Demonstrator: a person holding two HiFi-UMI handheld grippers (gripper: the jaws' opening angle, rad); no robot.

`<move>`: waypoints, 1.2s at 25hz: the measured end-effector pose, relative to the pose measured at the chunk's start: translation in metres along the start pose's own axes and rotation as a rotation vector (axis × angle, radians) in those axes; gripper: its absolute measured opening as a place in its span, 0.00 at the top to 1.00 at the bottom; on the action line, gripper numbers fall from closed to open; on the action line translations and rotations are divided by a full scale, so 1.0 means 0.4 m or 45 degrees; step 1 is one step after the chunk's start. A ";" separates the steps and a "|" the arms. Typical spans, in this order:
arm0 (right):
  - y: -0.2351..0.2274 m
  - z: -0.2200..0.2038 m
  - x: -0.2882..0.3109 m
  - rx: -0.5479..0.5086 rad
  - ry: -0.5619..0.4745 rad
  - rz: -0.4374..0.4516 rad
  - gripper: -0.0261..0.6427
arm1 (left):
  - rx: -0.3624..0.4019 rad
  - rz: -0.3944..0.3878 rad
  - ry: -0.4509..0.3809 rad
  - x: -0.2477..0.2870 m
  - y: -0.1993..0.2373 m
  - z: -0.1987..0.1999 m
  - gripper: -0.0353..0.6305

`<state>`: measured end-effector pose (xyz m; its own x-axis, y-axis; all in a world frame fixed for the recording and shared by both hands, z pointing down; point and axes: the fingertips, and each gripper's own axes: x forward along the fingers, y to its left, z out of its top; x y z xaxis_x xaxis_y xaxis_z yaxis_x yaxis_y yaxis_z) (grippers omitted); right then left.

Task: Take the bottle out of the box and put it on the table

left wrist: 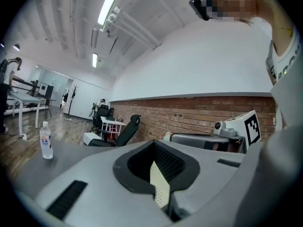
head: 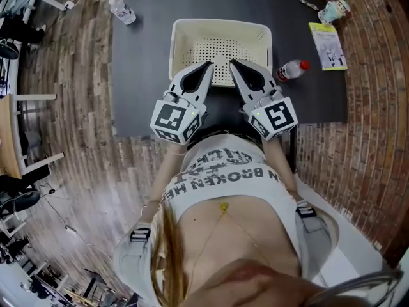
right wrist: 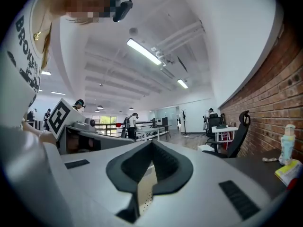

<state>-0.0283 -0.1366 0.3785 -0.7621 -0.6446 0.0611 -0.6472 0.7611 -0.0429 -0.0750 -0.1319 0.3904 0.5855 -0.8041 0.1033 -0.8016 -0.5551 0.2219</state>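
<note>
A cream perforated box [head: 185, 32] stands on the dark grey table [head: 140, 75] and looks empty inside. To its right, a clear bottle with a red cap [head: 292, 70] lies on its side on the table. My left gripper [head: 208, 64] and right gripper [head: 233, 63] hover side by side over the box's near rim, tips almost touching. Both are shut with nothing between the jaws. In the left gripper view, the left gripper [left wrist: 158, 171] shows a strip of the box wall [left wrist: 161, 186] through its notch. The right gripper [right wrist: 147, 169] shows the same in its own view.
A second clear water bottle [head: 121, 10] lies at the table's far left corner and also shows as the bottle [left wrist: 46, 140] in the left gripper view. A yellow-green booklet [head: 327, 45] and a small figure [head: 335, 8] sit at the far right. A brick wall borders the table's right side.
</note>
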 end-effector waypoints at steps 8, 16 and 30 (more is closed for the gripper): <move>0.049 0.051 0.028 -0.083 -0.025 0.065 0.95 | 0.123 0.002 -0.101 -0.031 -0.012 0.080 0.94; 0.045 0.037 0.022 -0.075 0.015 0.071 0.95 | 0.175 0.021 -0.068 -0.033 -0.023 0.057 0.94; 0.034 0.021 0.022 -0.085 0.056 0.070 0.95 | 0.162 0.028 -0.040 -0.028 -0.017 0.041 0.94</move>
<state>-0.0440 -0.1326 0.3702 -0.7939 -0.5991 0.1040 -0.6007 0.7993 0.0187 -0.0781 -0.1227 0.3720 0.5652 -0.8215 0.0762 -0.8242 -0.5583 0.0946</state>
